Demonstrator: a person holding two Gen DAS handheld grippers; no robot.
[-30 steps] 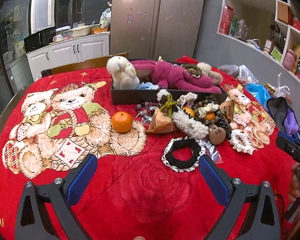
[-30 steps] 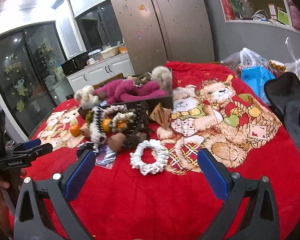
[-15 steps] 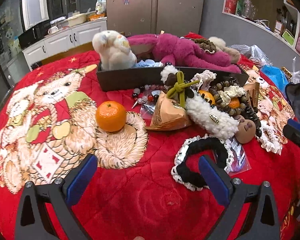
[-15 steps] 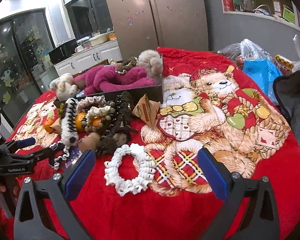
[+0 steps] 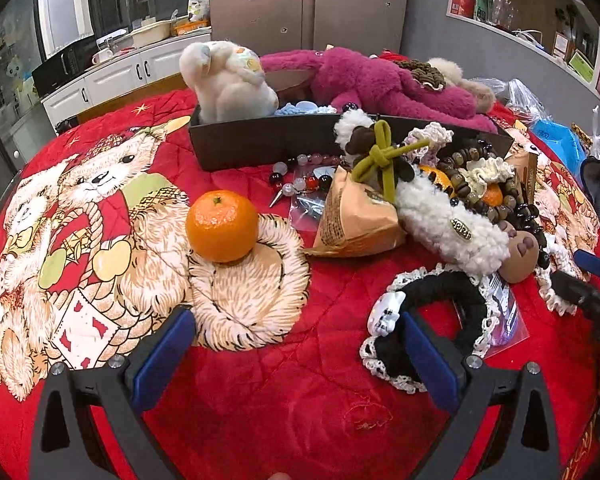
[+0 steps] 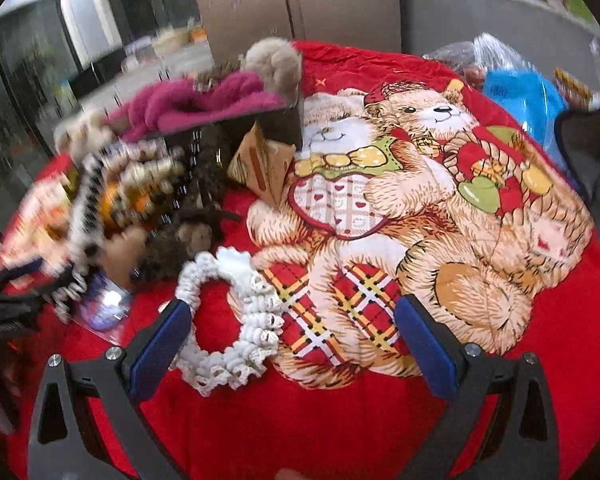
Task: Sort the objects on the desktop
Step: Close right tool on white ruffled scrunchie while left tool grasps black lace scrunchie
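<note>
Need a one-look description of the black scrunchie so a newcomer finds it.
Start at the dark tray holding plush toys, then come toward the camera past the heap of beads. The black scrunchie lies flat by the left gripper's right finger: the only black ring, edged in white lace.

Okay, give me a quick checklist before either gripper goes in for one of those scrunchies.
1. left gripper open and empty: ok.
2. right gripper open and empty: ok.
3. black scrunchie between the left fingers: not ok, it lies by the right finger only.
4. white scrunchie between the right fingers: ok, though it sits toward the left finger.
5. dark box has spare room: cannot tell, plush toys fill what shows.
6. Right wrist view sharp: not ok, blurred.
</note>
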